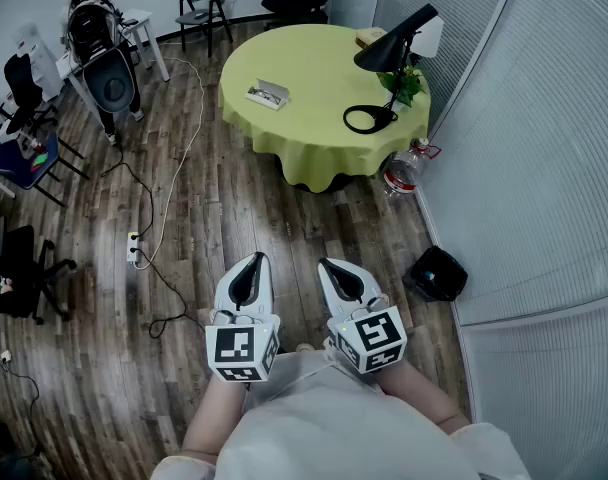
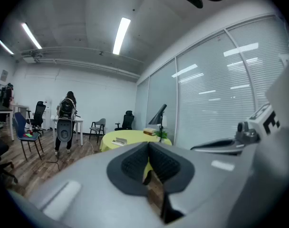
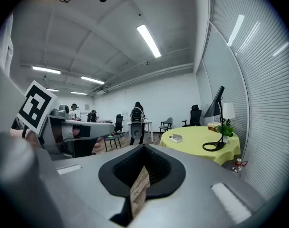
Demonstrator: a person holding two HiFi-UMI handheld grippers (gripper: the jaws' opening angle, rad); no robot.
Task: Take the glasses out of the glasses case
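You are holding the left gripper (image 1: 254,263) and right gripper (image 1: 329,266) close to your body, each with its jaws pressed together and gripping nothing. The glasses case (image 1: 267,94) is lying well away on the round desk (image 1: 319,63), near its left edge.
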